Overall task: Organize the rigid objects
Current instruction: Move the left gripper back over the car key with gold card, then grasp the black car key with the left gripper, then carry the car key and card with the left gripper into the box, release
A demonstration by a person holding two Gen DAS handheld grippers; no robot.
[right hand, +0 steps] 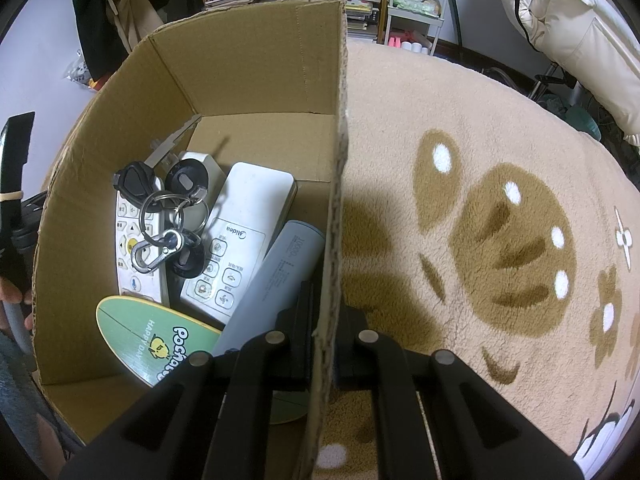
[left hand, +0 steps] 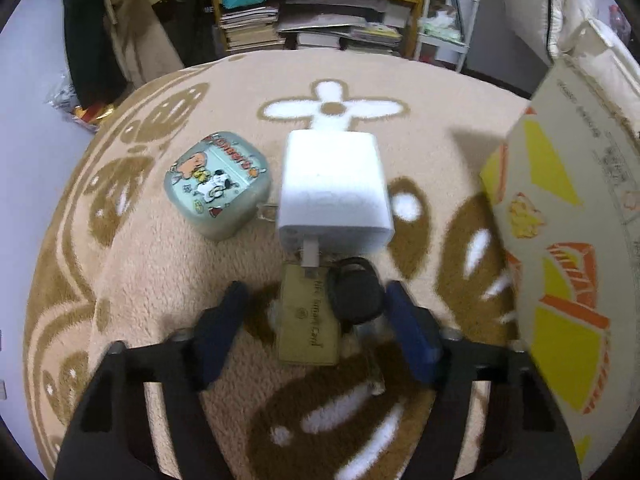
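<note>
Beige fleece blanket (left hand: 168, 264) with brown and white pattern underneath everything.

Cardboard box (right hand: 256, 80), open-topped, standing on the blanket at 10 o'clock in the right wrist view; printed outer wall at 3 o'clock in the left wrist view. Right gripper (right hand: 320, 332) clamped on the box's right wall, one finger inside, one outside, pads tight to the cardboard.

Inside the box, by size: white Midea remote (right hand: 240, 240) at centre; blue-grey cylindrical power bank (right hand: 276, 280) leaning at 5 o'clock of it; second white remote (right hand: 138, 248) at 9 o'clock; green oval Pochacco card (right hand: 156, 336) at 7 o'clock; bunch of keys (right hand: 164, 208) on rings and a carabiner, lying across both remotes.

Left gripper (left hand: 316, 304) half open, pointing steeply down. Between its blue fingers (left hand: 412, 332): tan smart card (left hand: 308, 320) and black key fob (left hand: 356, 296), flat on the blanket; pad contact not discernible.

White charger cube (left hand: 334, 188) at 12 o'clock of the card. Mint cartoon earbud case (left hand: 216, 184) at 9 o'clock of the cube, just beside.
</note>
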